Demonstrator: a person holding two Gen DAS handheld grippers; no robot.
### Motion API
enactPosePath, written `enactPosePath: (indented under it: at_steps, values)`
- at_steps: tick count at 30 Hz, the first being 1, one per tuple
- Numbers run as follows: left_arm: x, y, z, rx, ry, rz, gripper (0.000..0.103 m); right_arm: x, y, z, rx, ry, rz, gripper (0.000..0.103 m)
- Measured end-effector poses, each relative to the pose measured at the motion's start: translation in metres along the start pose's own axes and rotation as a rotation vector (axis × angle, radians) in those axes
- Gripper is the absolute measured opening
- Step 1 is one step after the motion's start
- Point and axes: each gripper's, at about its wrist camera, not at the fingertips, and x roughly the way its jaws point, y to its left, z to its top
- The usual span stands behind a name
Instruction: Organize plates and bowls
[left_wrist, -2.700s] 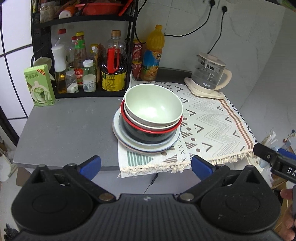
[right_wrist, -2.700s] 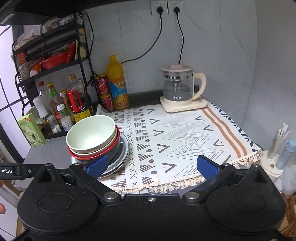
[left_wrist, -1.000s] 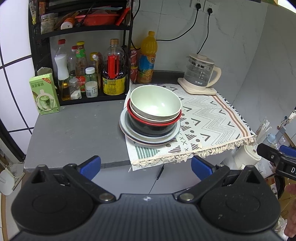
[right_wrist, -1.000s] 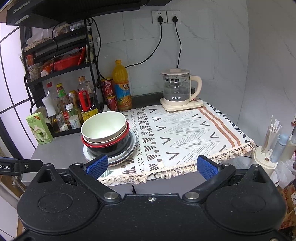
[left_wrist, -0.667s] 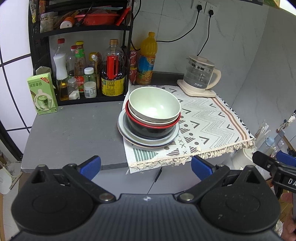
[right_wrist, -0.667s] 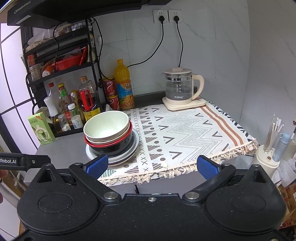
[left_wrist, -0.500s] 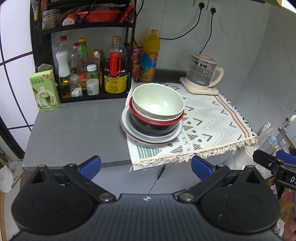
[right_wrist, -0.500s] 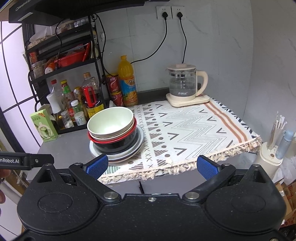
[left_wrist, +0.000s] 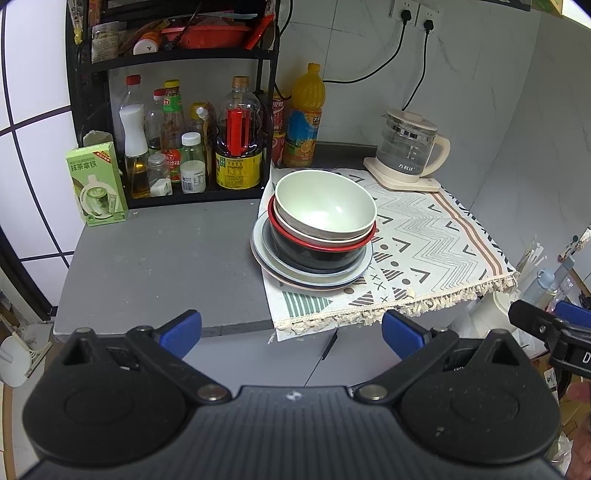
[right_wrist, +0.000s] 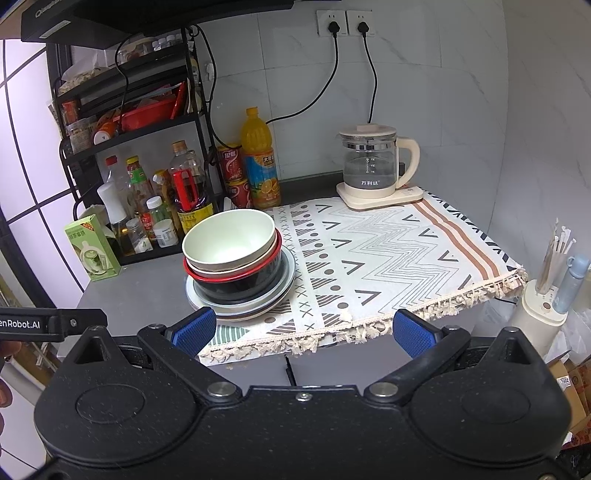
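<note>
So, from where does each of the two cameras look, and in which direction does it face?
Left wrist: sits on the left gripper, off the counter's front edge, facing the stacked bowls and bottle rack; its open blue-tipped fingers show, and the right gripper at the right edge.
Right wrist: sits on the right gripper, further right, facing the patterned cloth and kettle; its open fingers show, and the left gripper at the left edge.
Shared: bowls, plates, cloth, kettle, rack, orange bottle.
</note>
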Motion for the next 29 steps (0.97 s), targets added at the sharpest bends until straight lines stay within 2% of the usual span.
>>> enactPosePath:
  at_steps: [29]
  values:
    - [-0.0023,-0.005,-0.009,0.02,0.004,0.003,0.103,-0.0079,-0.0042,-0.0073,0.005,0.003,-0.01,0.103]
